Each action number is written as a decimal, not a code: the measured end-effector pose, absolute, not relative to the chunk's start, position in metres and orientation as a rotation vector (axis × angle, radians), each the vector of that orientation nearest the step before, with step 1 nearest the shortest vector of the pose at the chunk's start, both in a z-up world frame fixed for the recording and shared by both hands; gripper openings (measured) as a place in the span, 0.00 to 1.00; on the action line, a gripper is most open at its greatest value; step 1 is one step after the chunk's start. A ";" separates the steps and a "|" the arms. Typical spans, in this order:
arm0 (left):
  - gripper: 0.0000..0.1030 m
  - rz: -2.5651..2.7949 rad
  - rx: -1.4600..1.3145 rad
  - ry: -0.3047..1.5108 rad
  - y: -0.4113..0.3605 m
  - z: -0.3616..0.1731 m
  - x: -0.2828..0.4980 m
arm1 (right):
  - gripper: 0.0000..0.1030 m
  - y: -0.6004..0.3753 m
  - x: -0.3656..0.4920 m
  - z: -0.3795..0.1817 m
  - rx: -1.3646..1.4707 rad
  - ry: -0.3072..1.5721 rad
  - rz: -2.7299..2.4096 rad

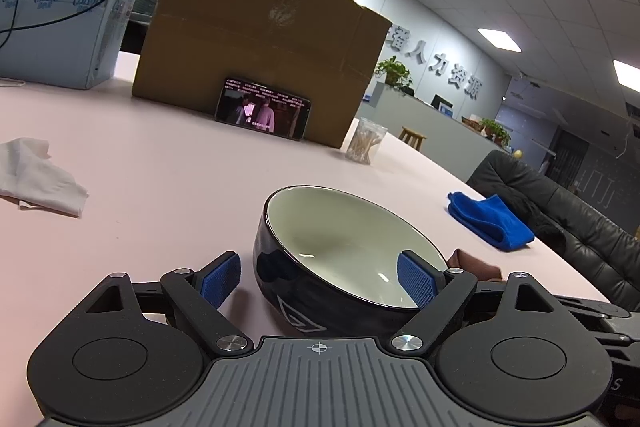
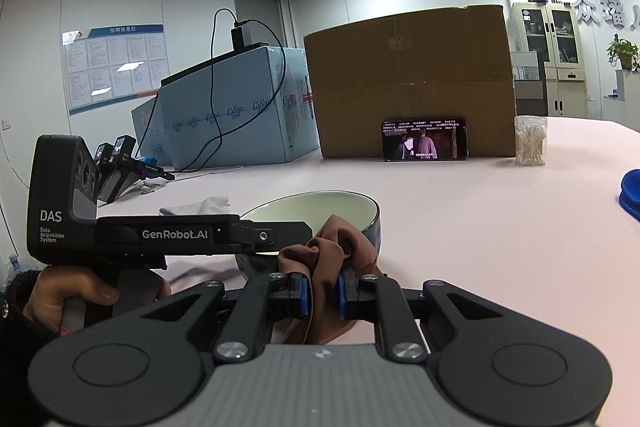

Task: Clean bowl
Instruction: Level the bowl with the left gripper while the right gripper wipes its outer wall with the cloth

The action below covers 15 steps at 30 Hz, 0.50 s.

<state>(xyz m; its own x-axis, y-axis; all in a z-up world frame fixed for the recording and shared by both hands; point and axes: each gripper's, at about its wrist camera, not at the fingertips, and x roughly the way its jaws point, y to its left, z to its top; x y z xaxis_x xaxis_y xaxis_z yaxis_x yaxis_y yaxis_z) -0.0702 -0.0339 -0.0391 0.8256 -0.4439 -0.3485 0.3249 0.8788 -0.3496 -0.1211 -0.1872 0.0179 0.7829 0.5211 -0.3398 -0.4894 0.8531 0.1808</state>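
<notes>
A dark blue bowl (image 1: 344, 247) with a pale inside sits on the pink table, tilted toward the left wrist camera. My left gripper (image 1: 320, 281) is open, its jaws wide on either side of the bowl's near rim, one blue pad (image 1: 416, 285) inside the bowl and one outside. In the right wrist view the bowl (image 2: 320, 207) sits just ahead. My right gripper (image 2: 323, 293) is shut on a brown cloth (image 2: 332, 247), bunched against the bowl's near rim. The left gripper's body (image 2: 168, 235) crosses that view at the left.
A cardboard box (image 1: 260, 39) with a phone (image 1: 262, 113) leaning on it stands at the back. A light blue box (image 1: 60, 7), a white tissue (image 1: 36, 175), a jar of cotton swabs (image 1: 366, 145), a blue cloth (image 1: 490, 221) and a black sofa (image 1: 560, 219) surround the bowl.
</notes>
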 end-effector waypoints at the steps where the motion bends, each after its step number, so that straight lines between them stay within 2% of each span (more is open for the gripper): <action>1: 0.85 -0.414 -0.283 0.436 -0.034 -0.039 -0.071 | 0.16 -0.187 -0.119 0.015 0.081 0.404 0.543; 8: 0.85 -0.418 -0.286 0.438 -0.035 -0.039 -0.073 | 0.16 -0.184 -0.112 0.006 0.080 0.452 0.537; 15: 0.85 -0.421 -0.290 0.436 -0.034 -0.039 -0.073 | 0.16 -0.189 -0.120 0.020 0.088 0.383 0.535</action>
<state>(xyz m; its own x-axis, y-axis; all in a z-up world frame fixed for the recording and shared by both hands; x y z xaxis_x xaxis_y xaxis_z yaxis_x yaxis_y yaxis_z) -0.0731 -0.0338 -0.0386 0.8229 -0.4509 -0.3457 0.3291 0.8743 -0.3568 -0.1200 -0.1886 0.0197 0.7916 0.5124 -0.3329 -0.4800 0.8586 0.1802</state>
